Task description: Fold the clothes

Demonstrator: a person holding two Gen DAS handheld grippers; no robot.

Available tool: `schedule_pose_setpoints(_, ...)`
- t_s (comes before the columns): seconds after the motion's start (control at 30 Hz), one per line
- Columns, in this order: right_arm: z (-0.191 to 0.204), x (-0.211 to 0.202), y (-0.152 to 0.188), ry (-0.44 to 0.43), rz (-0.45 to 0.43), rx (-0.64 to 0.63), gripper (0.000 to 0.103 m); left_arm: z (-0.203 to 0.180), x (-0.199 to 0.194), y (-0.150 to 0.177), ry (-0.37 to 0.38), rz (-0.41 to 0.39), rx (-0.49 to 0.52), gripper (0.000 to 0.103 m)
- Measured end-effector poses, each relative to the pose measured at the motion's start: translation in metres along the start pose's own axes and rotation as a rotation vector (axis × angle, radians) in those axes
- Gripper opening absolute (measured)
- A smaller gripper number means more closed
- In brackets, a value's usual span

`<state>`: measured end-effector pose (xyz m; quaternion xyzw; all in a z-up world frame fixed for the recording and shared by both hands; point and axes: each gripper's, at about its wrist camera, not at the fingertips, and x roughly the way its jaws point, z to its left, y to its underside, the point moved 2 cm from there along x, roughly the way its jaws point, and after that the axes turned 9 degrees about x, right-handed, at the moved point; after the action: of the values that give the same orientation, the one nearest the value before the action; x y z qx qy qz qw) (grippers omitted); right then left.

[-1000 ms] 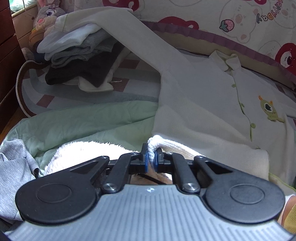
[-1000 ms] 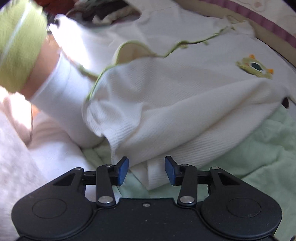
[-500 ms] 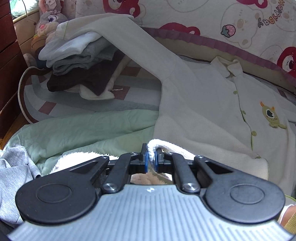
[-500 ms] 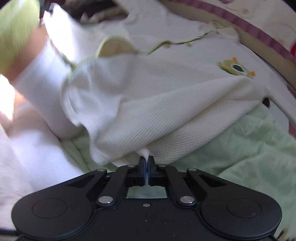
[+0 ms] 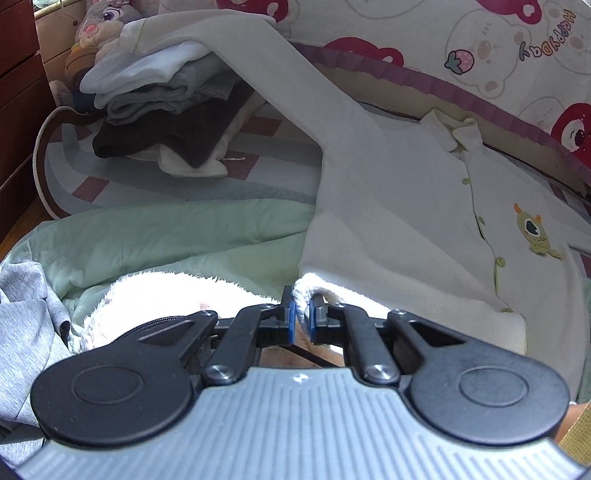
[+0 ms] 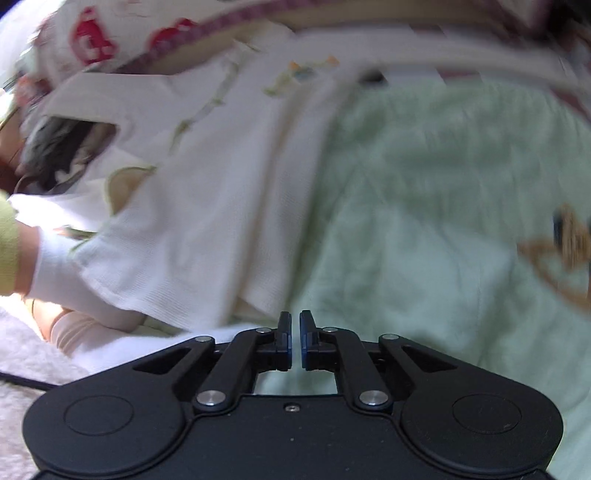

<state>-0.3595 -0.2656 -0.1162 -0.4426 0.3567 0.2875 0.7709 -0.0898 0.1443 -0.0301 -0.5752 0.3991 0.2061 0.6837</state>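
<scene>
Shirt (image 5: pixel 399 206) hem is pinched in the left gripper (image 5: pixel 302 318); the right gripper (image 6: pixel 294 341), jaws just reopening a crack and empty, should regrip its corner squarely before folding.

I see a pale green quilt (image 5: pixel 177 236) spread across the bed, with a cartoon-printed bumper (image 5: pixel 424 40) of red bears and strawberries along the far side. A plush rabbit (image 5: pixel 105 22) sits in the far left corner beside dark wooden drawers (image 5: pixel 16 74).

Cartoon-print bed bumper (image 5: pixel 480 55) behind; dark wooden drawers (image 5: pixel 18 92) left; pale green quilt (image 5: pixel 166 236); sunlit.
</scene>
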Motion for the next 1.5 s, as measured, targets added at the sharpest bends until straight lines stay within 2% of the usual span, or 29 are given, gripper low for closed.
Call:
schedule_pose_setpoints(0.1, 0.026, 0.011, -0.009, -0.047, 0.014, -0.269, 0.020, -0.002, 0.001, 0.001, -0.006, 0.005, 0.010, 0.007)
schedule_pose_setpoints(0.17, 0.036, 0.027, -0.012, -0.023, 0.034, -0.409, 0.020, -0.004, 0.002, 0.002, -0.009, 0.008, 0.018, 0.007)
schedule_pose_setpoints(0.23, 0.036, 0.039, -0.009, -0.005, 0.126, -0.501, 0.023, -0.005, 0.001, 0.001, -0.011, 0.006, 0.026, 0.007)
schedule_pose_setpoints(0.37, 0.041, 0.054, -0.015, 0.030, 0.207, -0.584, 0.025, -0.003, 0.001, 0.000, -0.012, 0.009, 0.024, 0.007)
schedule_pose_setpoints(0.47, 0.044, 0.057, -0.019, 0.069, 0.234, -0.633, 0.036, -0.004, 0.003, 0.000, -0.013, 0.013, 0.027, 0.007)
schedule_pose_setpoints(0.53, 0.044, 0.059, -0.021, 0.075, 0.252, -0.648, 0.048, -0.005, 0.006, 0.001, -0.015, 0.017, 0.032, 0.007)
schedule_pose_setpoints(0.57, 0.043, 0.060, -0.022, 0.075, 0.261, -0.653, 0.049, -0.005, 0.008, 0.001, -0.015, 0.019, 0.033, 0.007)
schedule_pose_setpoints(0.63, 0.043, 0.062, -0.024, 0.067, 0.270, -0.665, 0.047, -0.007, 0.010, 0.001, -0.013, 0.023, 0.035, 0.007)
schedule_pose_setpoints(0.67, 0.043, 0.062, -0.023, 0.065, 0.253, -0.679, 0.041, -0.008, 0.011, 0.001, -0.012, 0.022, 0.037, 0.007)
schedule_pose_setpoints(0.7, 0.043, 0.057, -0.022, 0.079, 0.210, -0.681, 0.001, -0.009, 0.010, 0.001, -0.014, 0.020, 0.039, 0.007)
schedule_pose_setpoints(0.8, 0.039, 0.030, -0.017, 0.139, 0.030, -0.640, 0.002, -0.008, 0.005, 0.000, -0.026, 0.004, 0.043, 0.007)
schedule_pose_setpoints(0.83, 0.036, 0.017, -0.015, 0.150, -0.034, -0.575, 0.002, -0.007, 0.003, -0.001, -0.024, -0.002, 0.035, 0.007)
schedule_pose_setpoints(0.9, 0.018, -0.013, -0.007, 0.155, -0.146, -0.347, 0.002, -0.004, 0.000, 0.000, -0.012, -0.010, 0.009, 0.008)
schedule_pose_setpoints(0.93, 0.004, -0.022, -0.002, 0.141, -0.172, -0.220, 0.002, -0.003, -0.001, 0.000, -0.001, -0.011, -0.008, 0.008)
schedule_pose_setpoints(1.0, -0.031, -0.026, 0.009, 0.085, -0.174, 0.058, 0.002, -0.002, 0.002, 0.003, 0.030, 0.000, -0.031, 0.008)
schedule_pose_setpoints(1.07, -0.056, -0.018, 0.019, 0.047, -0.153, 0.254, 0.003, -0.004, 0.007, 0.005, 0.040, 0.019, -0.028, 0.008)
schedule_pose_setpoints(1.1, -0.061, -0.012, 0.021, 0.050, -0.135, 0.283, 0.004, -0.005, 0.009, 0.006, 0.036, 0.024, -0.019, 0.008)
schedule_pose_setpoints(1.2, -0.061, -0.005, 0.021, 0.110, -0.114, 0.246, 0.011, -0.004, 0.008, 0.006, 0.026, 0.018, -0.011, 0.008)
schedule_pose_setpoints(1.27, -0.050, -0.007, 0.018, 0.117, -0.135, 0.137, 0.012, -0.002, 0.007, 0.007, 0.028, 0.015, -0.024, 0.008)
schedule_pose_setpoints(1.3, -0.045, -0.009, 0.016, 0.093, -0.142, 0.105, 0.017, -0.001, 0.007, 0.007, 0.028, 0.013, -0.029, 0.008)
schedule_pose_setpoints(1.33, -0.043, -0.011, 0.013, 0.049, -0.138, 0.104, 0.032, -0.001, 0.007, 0.008, 0.027, 0.013, -0.029, 0.008)
schedule_pose_setpoints(1.4, -0.042, -0.013, 0.009, -0.033, -0.131, 0.124, 0.052, -0.003, 0.008, 0.008, 0.022, 0.016, -0.019, 0.008)
schedule_pose_setpoints(1.5, -0.053, 0.000, 0.004, -0.089, -0.106, 0.242, 0.057, -0.003, 0.011, 0.008, 0.020, 0.019, -0.012, 0.008)
